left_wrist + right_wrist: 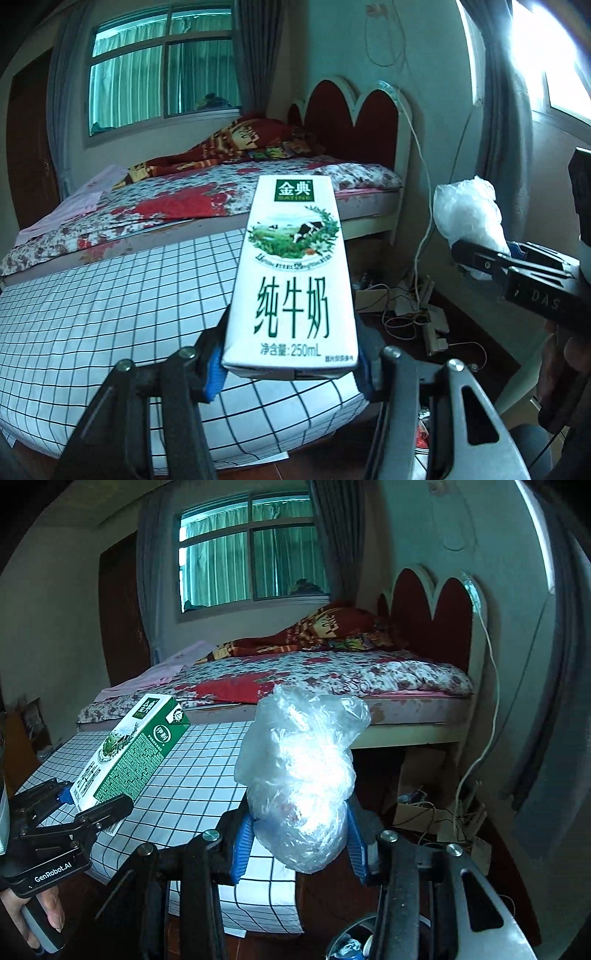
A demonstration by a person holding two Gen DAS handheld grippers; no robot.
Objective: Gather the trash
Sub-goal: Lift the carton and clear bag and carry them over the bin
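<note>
A white milk carton [291,273] with green writing and a cow picture stands between the blue pads of my left gripper [290,373], which is shut on its lower end. The same carton [129,753] shows at the left of the right wrist view, held in the air over the checked cloth. My right gripper [299,834] is shut on a crumpled clear plastic bag [301,775], which bulges up above the fingers. In the left wrist view that bag [469,218] and right gripper [480,258] are at the right.
A table with a white black-checked cloth [110,314] lies below both grippers. Behind it is a bed [229,192] with floral sheets and a red headboard [351,125]. Cables and a cardboard box [406,306] clutter the floor at right. A bin rim [354,945] shows at the bottom.
</note>
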